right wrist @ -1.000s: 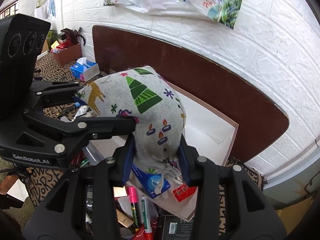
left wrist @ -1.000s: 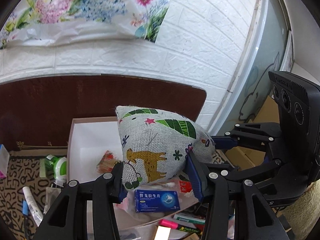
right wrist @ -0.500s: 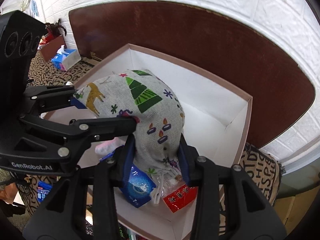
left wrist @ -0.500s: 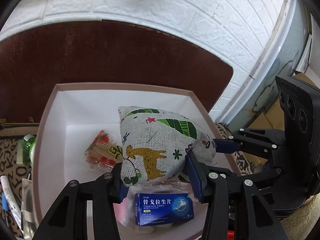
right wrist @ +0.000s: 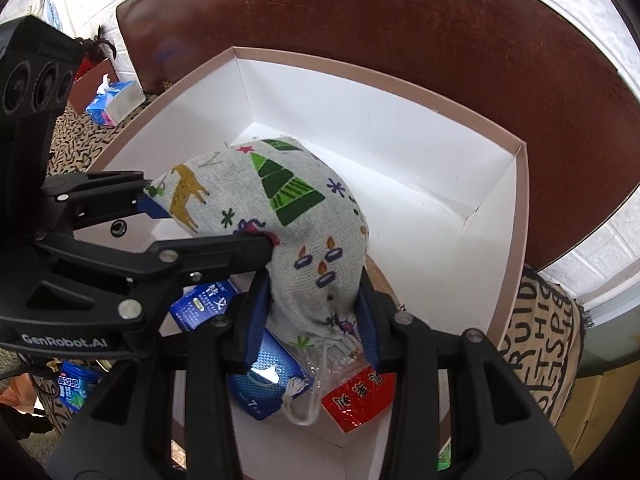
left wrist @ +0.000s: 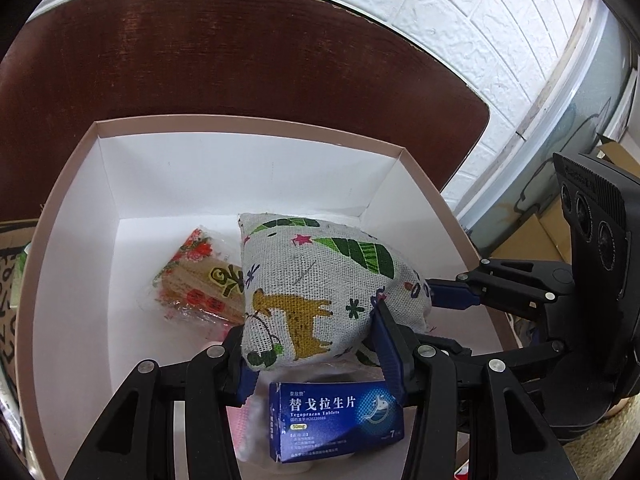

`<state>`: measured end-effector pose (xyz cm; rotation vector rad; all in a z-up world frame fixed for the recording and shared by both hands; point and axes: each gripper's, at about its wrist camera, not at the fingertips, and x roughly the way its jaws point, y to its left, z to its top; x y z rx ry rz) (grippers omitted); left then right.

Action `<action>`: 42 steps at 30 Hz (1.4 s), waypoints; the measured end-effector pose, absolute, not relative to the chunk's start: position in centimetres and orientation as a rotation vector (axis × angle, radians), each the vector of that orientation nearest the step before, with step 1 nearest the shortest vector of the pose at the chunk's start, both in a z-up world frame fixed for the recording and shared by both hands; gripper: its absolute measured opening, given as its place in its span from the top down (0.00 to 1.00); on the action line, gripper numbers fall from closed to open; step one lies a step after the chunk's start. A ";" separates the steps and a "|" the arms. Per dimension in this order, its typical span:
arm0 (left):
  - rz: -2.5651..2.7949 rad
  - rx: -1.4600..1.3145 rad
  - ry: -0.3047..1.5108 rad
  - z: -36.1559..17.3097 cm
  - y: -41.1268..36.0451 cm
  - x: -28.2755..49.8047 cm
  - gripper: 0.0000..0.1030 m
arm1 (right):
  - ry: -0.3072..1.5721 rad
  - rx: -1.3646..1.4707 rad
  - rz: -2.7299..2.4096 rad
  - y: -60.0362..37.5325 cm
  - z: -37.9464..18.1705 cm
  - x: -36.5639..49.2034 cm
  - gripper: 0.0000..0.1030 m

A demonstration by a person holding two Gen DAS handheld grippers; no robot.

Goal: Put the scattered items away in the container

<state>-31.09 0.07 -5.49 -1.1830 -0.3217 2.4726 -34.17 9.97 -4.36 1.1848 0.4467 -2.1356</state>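
Both grippers, left gripper (left wrist: pixel 316 354) and right gripper (right wrist: pixel 316 312), clamp one printed pouch (left wrist: pixel 324 292) over the box (left wrist: pixel 240 128); uneven release could tip it onto the tablet carton (left wrist: pixel 336 420).

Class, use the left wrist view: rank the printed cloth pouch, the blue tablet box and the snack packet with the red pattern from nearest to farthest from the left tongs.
1. Printed cloth pouch: clamped in the left tongs.
2. Blue tablet box: just beneath, on the container floor.
3. Snack packet: farther in, to the pouch's left.
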 end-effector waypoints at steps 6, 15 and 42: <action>2.470 -1.208 -0.323 -5.6 0.0 -31.2 0.51 | 0.441 1.201 -2.134 9.8 -4.6 -34.1 0.57; 2.489 -1.178 -0.374 -5.0 -0.6 -30.8 0.48 | 0.392 1.196 -2.173 10.3 -4.1 -34.0 0.40; 2.820 -0.833 -0.213 1.9 -2.7 -15.3 0.19 | 0.379 0.961 -2.340 11.1 1.8 -19.7 0.18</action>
